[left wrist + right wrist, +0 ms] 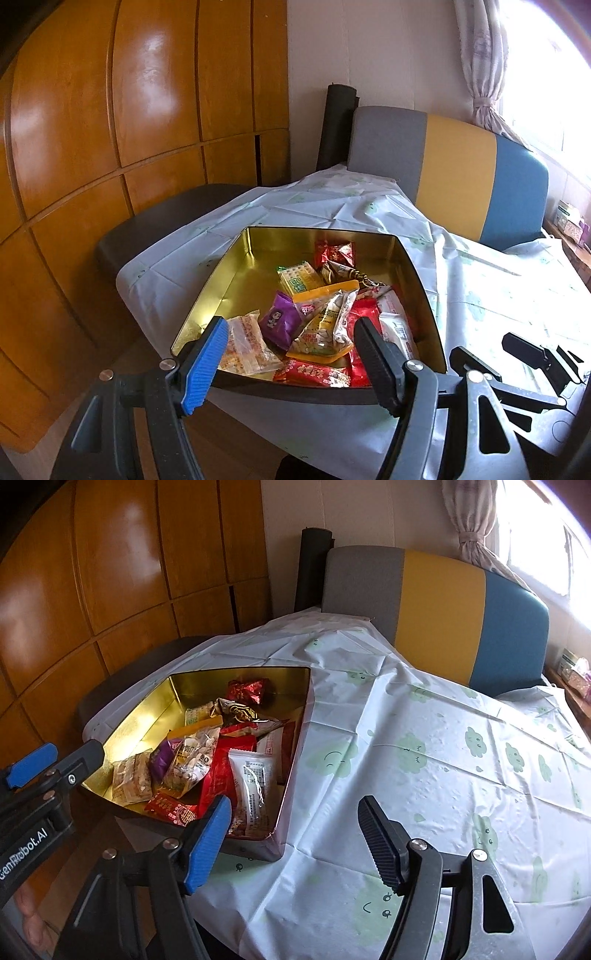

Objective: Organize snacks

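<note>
In the left wrist view, the left tongs point(291, 363) stand wide with nothing between them, hovering at the lower centre of the frame over the near edge of the gold tin point(229, 277). The tin sits on the cloth-covered tabletop point(480, 295) and holds the snacks, heaped toward its right half: a purple packet point(279, 319), a yellow-edged nut pouch point(327, 328), and a red wrapper point(317, 374) nearest the rim. The right tongs point(532, 350) show at the lower right edge over bare cloth. In the right wrist view, the right tongs point(295, 827) are also spread wide and empty, low in the frame beside the tin's near right corner, close to a white sachet point(255, 779). No loose snack shows on the cloth, so the step looks like tidying the pile. To do it well, each packet should probably be pinched by its flat sealed edge and lifted clear of its neighbours, since the slick film may slip.
</note>
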### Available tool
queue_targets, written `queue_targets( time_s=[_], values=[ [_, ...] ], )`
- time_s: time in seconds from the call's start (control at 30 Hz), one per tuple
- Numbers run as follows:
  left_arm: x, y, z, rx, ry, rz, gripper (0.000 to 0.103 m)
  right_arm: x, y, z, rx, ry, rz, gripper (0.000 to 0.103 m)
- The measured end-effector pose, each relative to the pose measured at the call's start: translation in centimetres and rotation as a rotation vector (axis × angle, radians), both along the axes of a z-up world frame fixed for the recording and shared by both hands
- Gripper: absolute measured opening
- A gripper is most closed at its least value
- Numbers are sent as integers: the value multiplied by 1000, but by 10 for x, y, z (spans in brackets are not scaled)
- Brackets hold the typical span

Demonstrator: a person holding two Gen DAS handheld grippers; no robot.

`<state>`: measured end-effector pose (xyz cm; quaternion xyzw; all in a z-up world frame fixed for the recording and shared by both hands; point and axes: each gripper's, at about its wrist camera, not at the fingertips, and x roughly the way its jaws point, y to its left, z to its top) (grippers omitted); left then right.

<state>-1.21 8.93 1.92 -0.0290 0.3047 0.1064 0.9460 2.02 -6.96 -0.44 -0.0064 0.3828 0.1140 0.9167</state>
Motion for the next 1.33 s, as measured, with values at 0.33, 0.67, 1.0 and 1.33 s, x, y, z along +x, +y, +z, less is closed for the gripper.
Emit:
queue_targets(
  time_s=[0.33, 0.67, 1.0, 1.33],
  values=[
    [0, 3, -1, 2, -1, 13, 72, -1, 3, -1, -7, -3, 3, 72],
    [0, 3, -1, 9, 1, 14, 72, -1, 3, -1, -5, -2, 4, 72],
    [0, -1, -1, 30, 5, 12, 72, 0, 2, -3, -2, 2, 3, 72],
    [3, -4, 1, 41, -12, 0, 55, 12, -29, -3, 42, 18, -52, 73]
  ],
)
